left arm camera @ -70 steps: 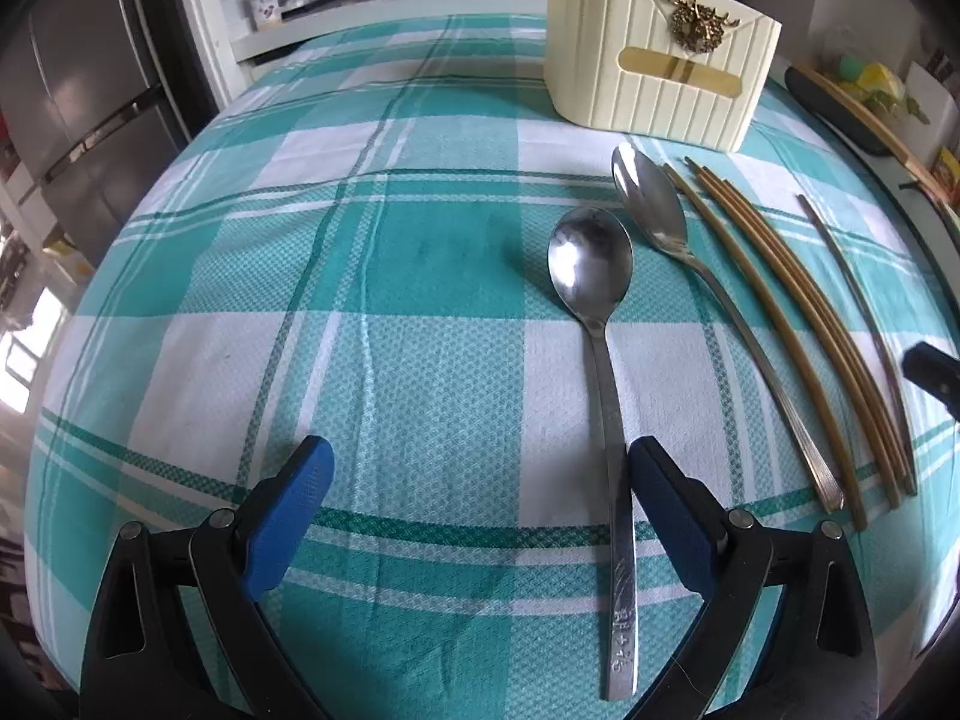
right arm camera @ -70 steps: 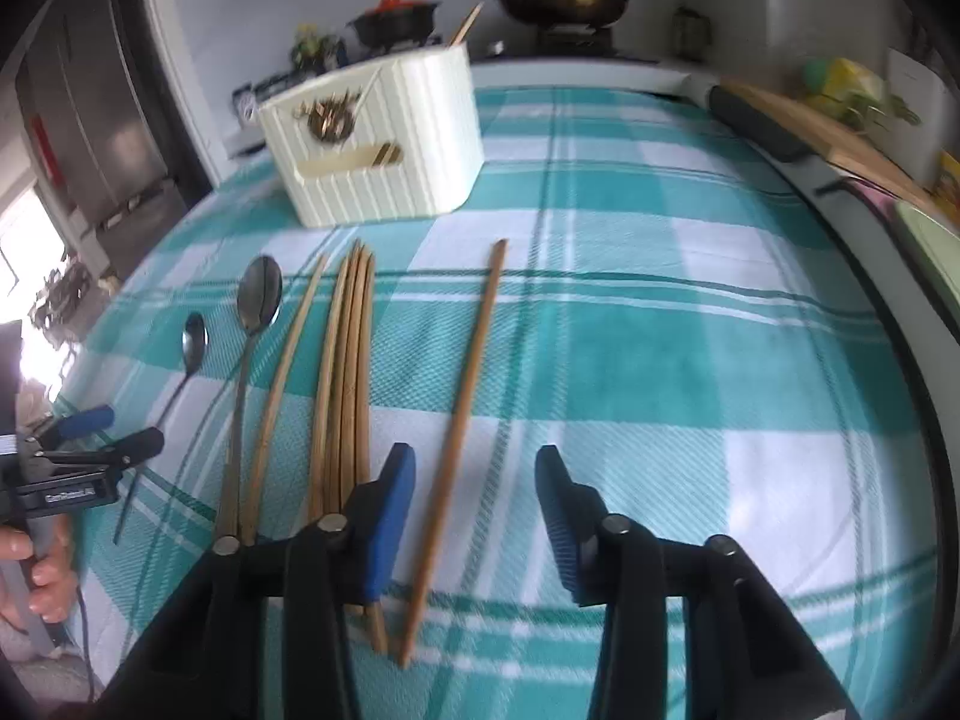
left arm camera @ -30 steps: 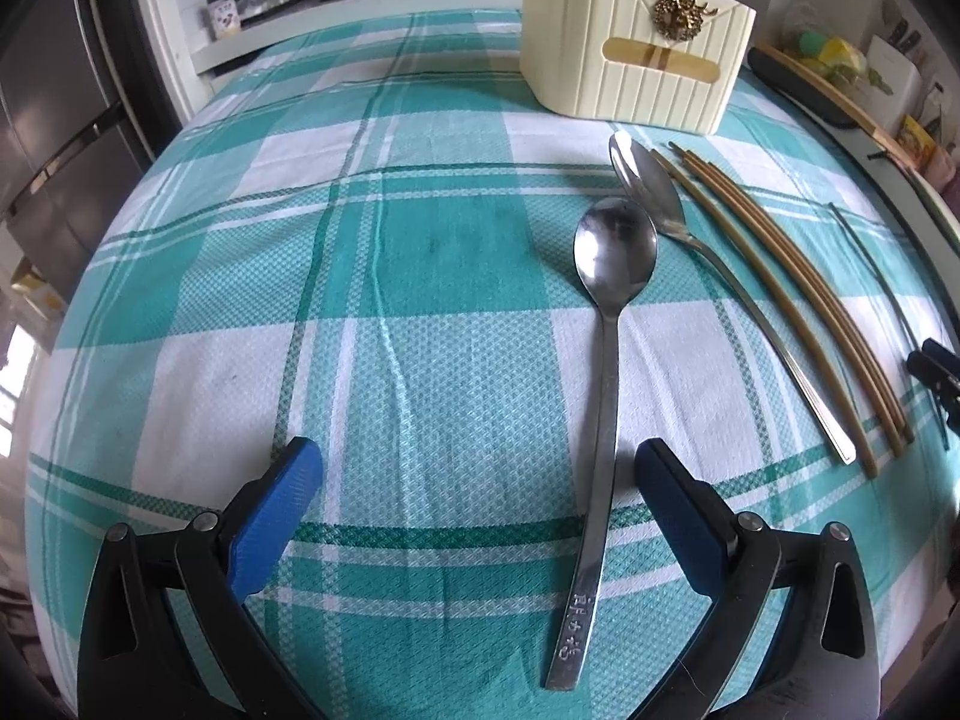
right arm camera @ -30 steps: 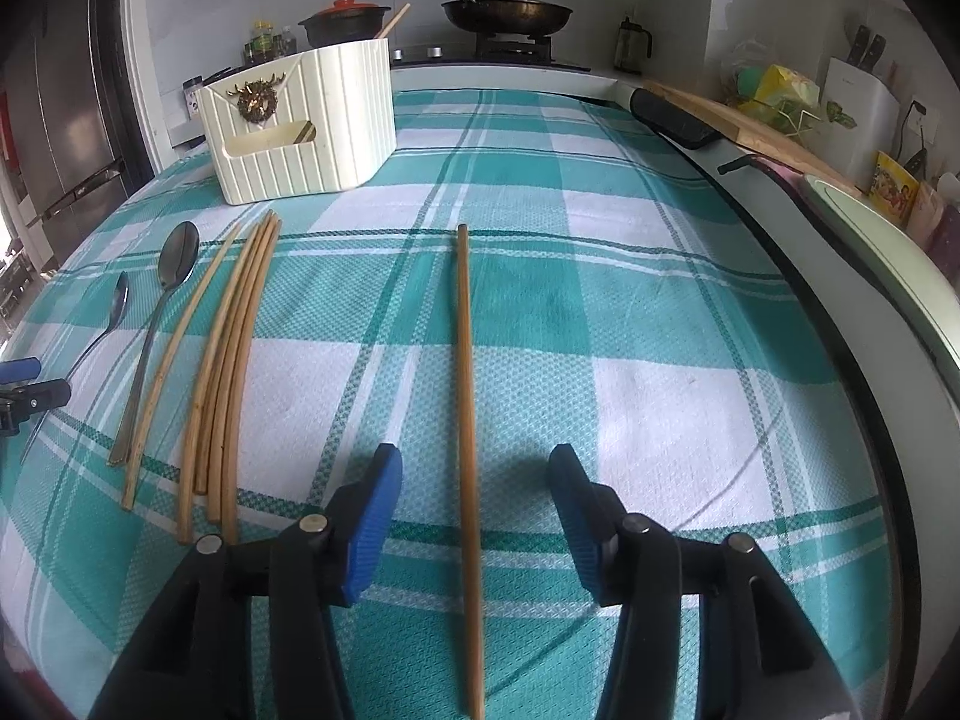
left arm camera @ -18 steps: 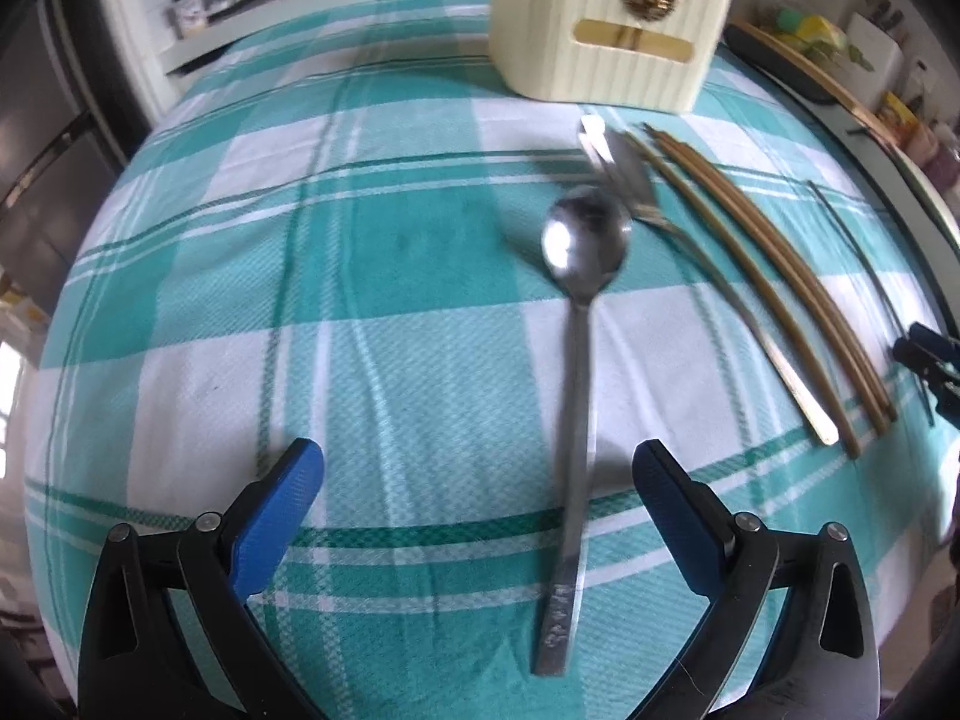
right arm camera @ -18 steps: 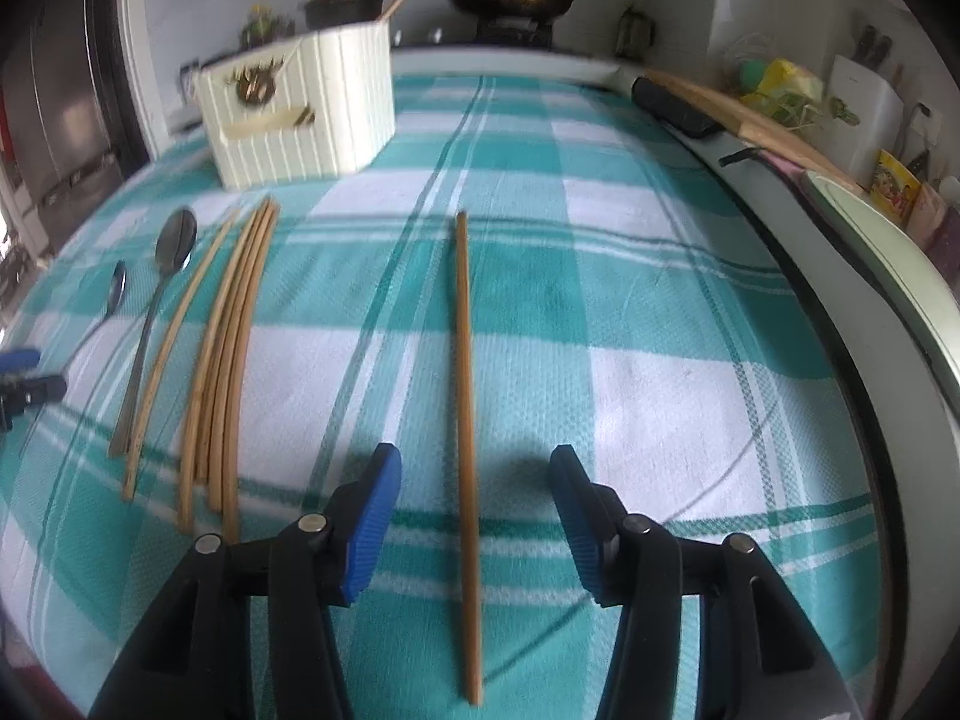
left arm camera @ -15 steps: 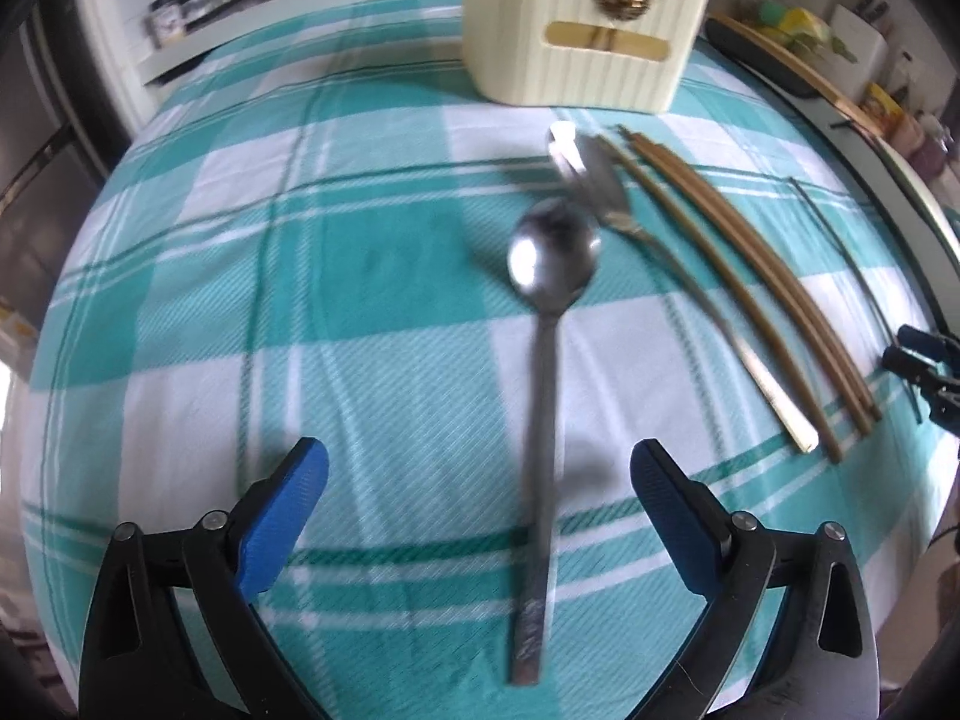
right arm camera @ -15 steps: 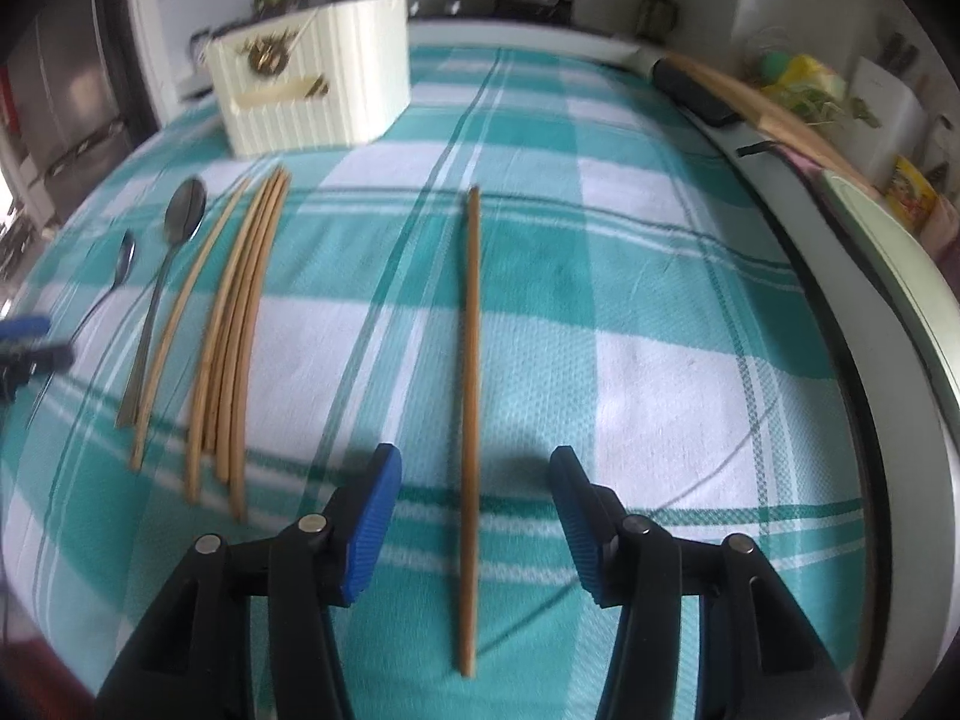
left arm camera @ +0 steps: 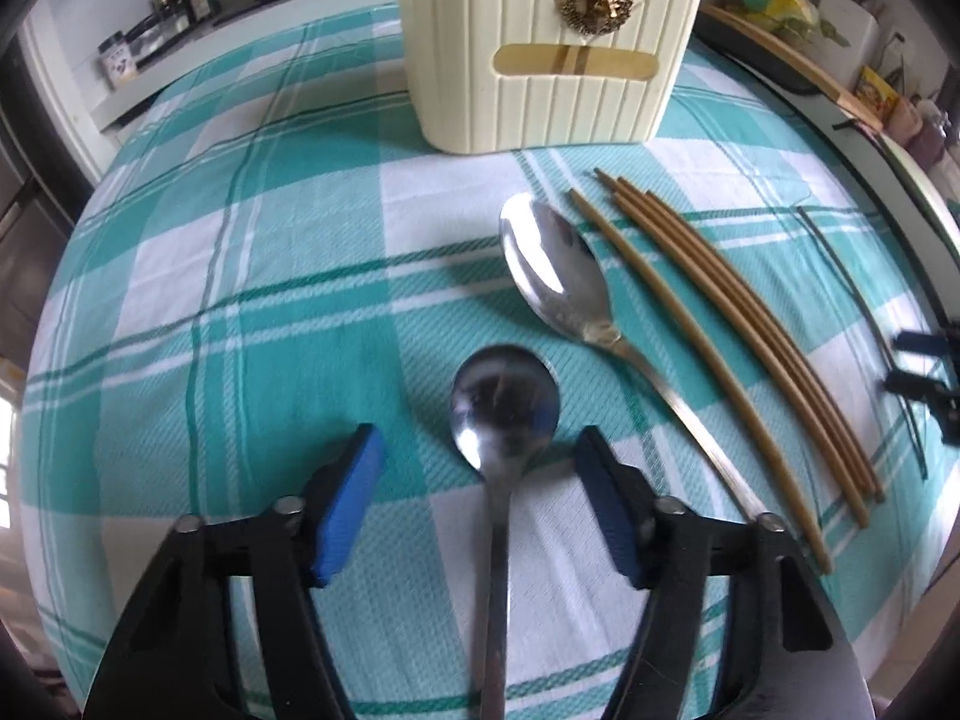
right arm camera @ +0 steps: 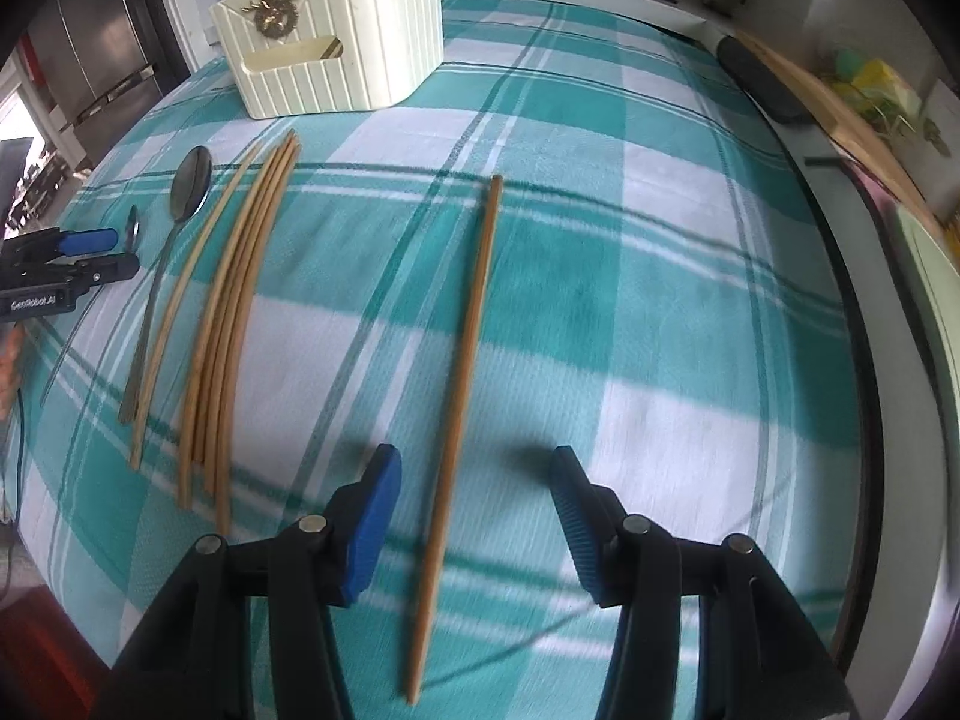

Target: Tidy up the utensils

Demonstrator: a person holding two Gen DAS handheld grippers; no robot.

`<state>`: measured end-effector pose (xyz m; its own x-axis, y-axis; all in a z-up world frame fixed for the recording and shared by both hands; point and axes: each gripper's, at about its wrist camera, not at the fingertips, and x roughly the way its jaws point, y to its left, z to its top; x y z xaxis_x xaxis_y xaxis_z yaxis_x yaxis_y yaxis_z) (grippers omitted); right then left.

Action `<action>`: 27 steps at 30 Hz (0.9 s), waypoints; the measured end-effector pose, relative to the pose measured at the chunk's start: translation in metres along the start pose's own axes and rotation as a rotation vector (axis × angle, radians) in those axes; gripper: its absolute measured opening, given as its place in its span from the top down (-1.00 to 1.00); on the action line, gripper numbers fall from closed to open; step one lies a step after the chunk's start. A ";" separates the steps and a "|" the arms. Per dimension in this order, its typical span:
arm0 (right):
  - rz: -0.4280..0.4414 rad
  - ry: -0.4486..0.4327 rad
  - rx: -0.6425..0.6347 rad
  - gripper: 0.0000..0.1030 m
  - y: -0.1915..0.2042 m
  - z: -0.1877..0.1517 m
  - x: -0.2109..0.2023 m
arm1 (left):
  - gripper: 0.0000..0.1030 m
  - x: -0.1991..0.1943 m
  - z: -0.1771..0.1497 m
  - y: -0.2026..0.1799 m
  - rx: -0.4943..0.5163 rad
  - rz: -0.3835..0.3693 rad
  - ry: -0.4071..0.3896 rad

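My left gripper (left arm camera: pixel 480 450) is open, its fingers on either side of the neck of a small steel spoon (left arm camera: pixel 504 414) lying on the checked cloth. A larger spoon (left arm camera: pixel 558 276) lies to its right, then a bundle of curved wooden chopsticks (left arm camera: pixel 738 324). My right gripper (right arm camera: pixel 474 468) is open, straddling a single straight chopstick (right arm camera: pixel 468 372). The cream utensil holder (left arm camera: pixel 546 54) stands at the back; it also shows in the right wrist view (right arm camera: pixel 336 48). The left gripper appears at the left edge of the right wrist view (right arm camera: pixel 90 252).
The table carries a teal and white checked cloth (left arm camera: pixel 240 276). A counter with jars (left arm camera: pixel 156 18) lies behind. A long wooden board (right arm camera: pixel 840 120) and a dark strip run along the right edge. A fridge (right arm camera: pixel 102 48) stands at left.
My left gripper has moved forward and down over the small spoon, which now lies between its fingers. My right gripper has moved forward along the single chopstick.
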<state>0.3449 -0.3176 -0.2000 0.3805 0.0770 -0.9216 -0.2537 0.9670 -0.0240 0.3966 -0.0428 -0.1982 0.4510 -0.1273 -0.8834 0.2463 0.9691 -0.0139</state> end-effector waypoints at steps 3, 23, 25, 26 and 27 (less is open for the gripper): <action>-0.009 0.007 -0.035 -0.01 0.003 0.023 0.012 | 0.11 0.001 0.004 -0.002 0.011 -0.010 -0.005; 0.055 -0.202 0.082 0.90 0.009 0.065 -0.041 | 0.30 -0.055 -0.003 0.009 -0.028 -0.093 -0.171; 0.066 -0.254 0.074 0.90 0.013 0.056 -0.068 | 0.30 -0.073 -0.008 0.010 -0.031 -0.102 -0.207; 0.069 -0.269 0.071 0.90 0.014 0.054 -0.075 | 0.30 -0.081 -0.011 0.010 -0.032 -0.104 -0.222; 0.073 -0.290 0.068 0.90 0.016 0.050 -0.086 | 0.30 -0.091 -0.014 0.011 -0.031 -0.108 -0.242</action>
<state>0.3527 -0.2966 -0.1016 0.6043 0.2036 -0.7703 -0.2334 0.9696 0.0733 0.3463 -0.0179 -0.1247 0.6167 -0.2733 -0.7382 0.2790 0.9528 -0.1197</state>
